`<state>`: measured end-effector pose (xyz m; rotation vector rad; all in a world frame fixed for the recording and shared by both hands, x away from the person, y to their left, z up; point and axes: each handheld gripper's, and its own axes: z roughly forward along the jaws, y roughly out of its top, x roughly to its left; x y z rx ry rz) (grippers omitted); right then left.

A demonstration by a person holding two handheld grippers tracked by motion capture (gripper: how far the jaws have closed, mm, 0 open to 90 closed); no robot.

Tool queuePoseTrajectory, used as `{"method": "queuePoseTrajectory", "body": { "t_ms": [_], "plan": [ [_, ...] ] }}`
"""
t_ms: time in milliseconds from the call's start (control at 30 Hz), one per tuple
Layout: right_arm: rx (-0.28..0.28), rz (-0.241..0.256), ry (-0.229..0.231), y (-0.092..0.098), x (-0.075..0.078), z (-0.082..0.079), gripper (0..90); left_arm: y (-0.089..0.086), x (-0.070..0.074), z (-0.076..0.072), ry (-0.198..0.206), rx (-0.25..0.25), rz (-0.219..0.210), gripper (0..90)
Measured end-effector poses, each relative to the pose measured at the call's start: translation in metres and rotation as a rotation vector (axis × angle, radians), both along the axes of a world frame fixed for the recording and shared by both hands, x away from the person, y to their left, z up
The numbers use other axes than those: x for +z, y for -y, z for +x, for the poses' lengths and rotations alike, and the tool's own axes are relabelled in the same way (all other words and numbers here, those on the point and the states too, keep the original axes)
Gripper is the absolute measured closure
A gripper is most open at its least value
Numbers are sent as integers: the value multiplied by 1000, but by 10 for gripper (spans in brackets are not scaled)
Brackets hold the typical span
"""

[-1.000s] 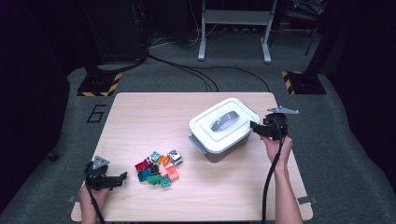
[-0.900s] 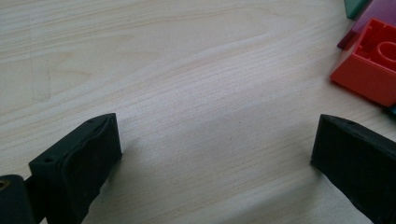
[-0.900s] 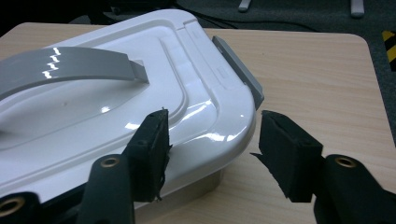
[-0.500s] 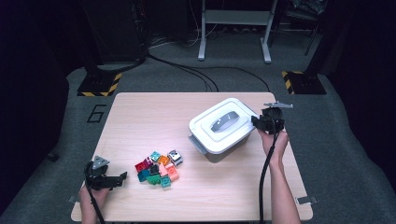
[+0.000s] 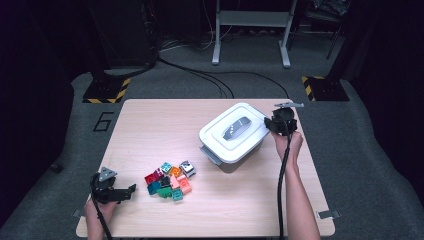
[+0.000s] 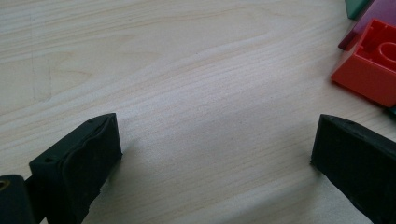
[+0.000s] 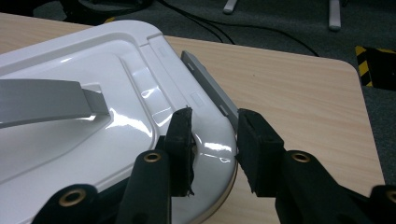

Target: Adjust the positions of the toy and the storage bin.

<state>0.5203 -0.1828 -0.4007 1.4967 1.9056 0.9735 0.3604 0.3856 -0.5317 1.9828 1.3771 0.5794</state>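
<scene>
I have the right gripper point(image 7: 215, 140) at the box's point(image 5: 235, 137) right corner, jaws pinched on the lid point(image 7: 116, 107) rim; the lid is still on, so opening is not done. The box sits right of the table's point(image 5: 150, 130) middle. The left gripper point(image 5: 122, 192) rests released, near left, beside the bricks point(image 5: 170, 180), all still outside. Pale wood table, grey floor, dark room with cables.

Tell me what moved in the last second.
The right gripper went forward and inward to the box, its jaws now straddling the lid's corner rim. The left gripper, open on the table, and the bricks stayed put.
</scene>
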Motion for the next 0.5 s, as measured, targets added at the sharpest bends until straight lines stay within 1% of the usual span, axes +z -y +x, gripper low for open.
{"method": "queuePoseTrajectory", "body": {
  "t_ms": [67, 100, 133, 167, 333, 367, 400, 433, 500],
  "plan": [
    [3, 1, -2, -2, 0, 3, 660, 0, 0, 0, 1, 1, 0, 15],
    [5, -6, -4, -7, 1, 8, 655, 0, 0, 0, -1, 0, 1, 15],
    [5, -6, -4, -7, 1, 8, 655, 0, 0, 0, -1, 0, 1, 15],
    [13, -10, -3, -10, 1, 13, 651, 0, 0, 0, -2, 0, 1, 15],
    [24, -15, 2, -18, 1, 21, 643, 0, 0, 0, -1, 0, 1, 15],
    [25, -20, 2, -20, 1, 21, 609, 0, 0, 0, -1, 0, 2, 16],
    [25, -20, 2, -20, 1, 21, 609, 0, 0, 0, -1, 0, 2, 16],
    [25, 5, -7, -20, 0, 19, 525, 0, 0, 0, -1, 0, 1, 16],
    [14, 16, -20, -21, 1, 16, 503, 0, 0, 0, -1, 0, 1, 16]
  ]
}}
